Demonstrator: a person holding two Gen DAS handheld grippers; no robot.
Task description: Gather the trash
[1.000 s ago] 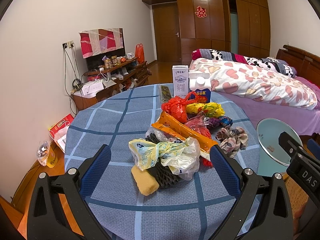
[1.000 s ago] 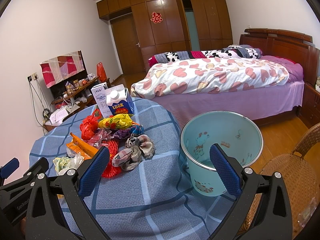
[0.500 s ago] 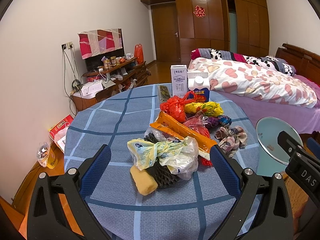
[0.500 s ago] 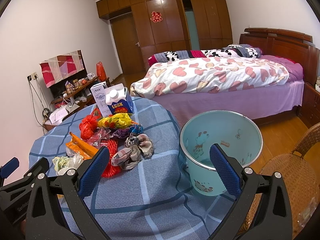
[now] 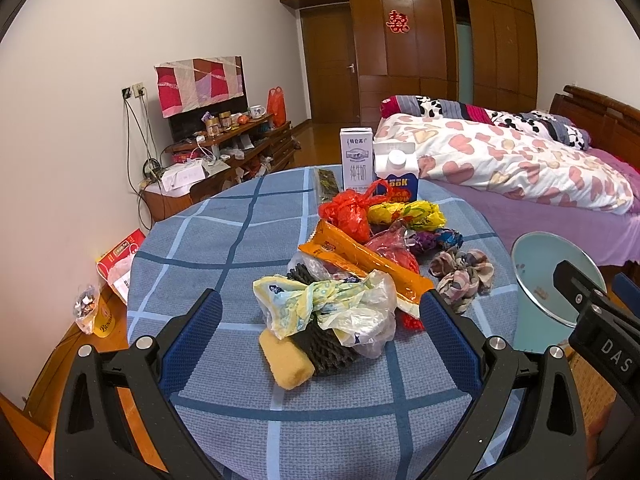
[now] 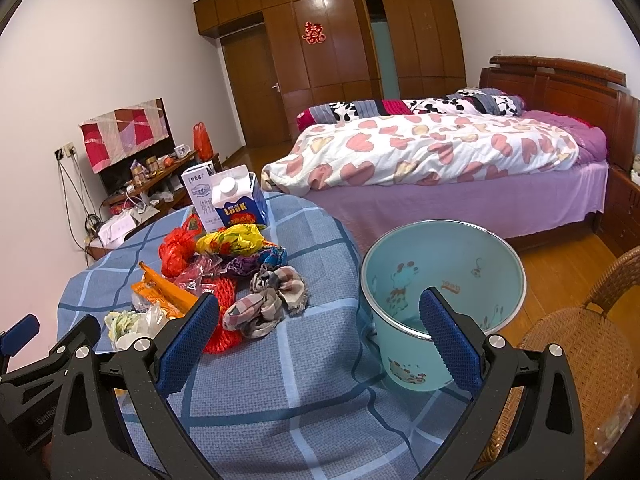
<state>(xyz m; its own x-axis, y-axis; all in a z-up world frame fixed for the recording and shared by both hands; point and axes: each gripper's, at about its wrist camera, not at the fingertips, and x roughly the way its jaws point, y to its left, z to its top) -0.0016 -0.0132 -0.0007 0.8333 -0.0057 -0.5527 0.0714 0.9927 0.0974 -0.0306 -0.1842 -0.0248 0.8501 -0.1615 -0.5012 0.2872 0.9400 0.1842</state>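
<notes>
A heap of trash lies on the round blue checked table (image 5: 224, 248): a crumpled clear and yellow plastic bag (image 5: 328, 304) over black netting, a yellow sponge (image 5: 286, 362), an orange wrapper (image 5: 360, 256), a red bag (image 5: 348, 212) and a checked cloth scrap (image 5: 460, 276). My left gripper (image 5: 320, 340) is open and empty, its jaws wide on either side of the plastic bag. My right gripper (image 6: 320, 336) is open and empty above the table edge. A light blue bin (image 6: 440, 280) stands beside the table, to the right.
Two milk cartons (image 5: 376, 168) stand at the table's far side. A bed (image 6: 440, 152) is behind the bin. A wicker chair (image 6: 580, 328) is at right. A cluttered TV stand (image 5: 224, 144) lines the left wall.
Both grippers have shifted only slightly. The left one has crept a little toward the plastic bag. Nothing was picked up.
</notes>
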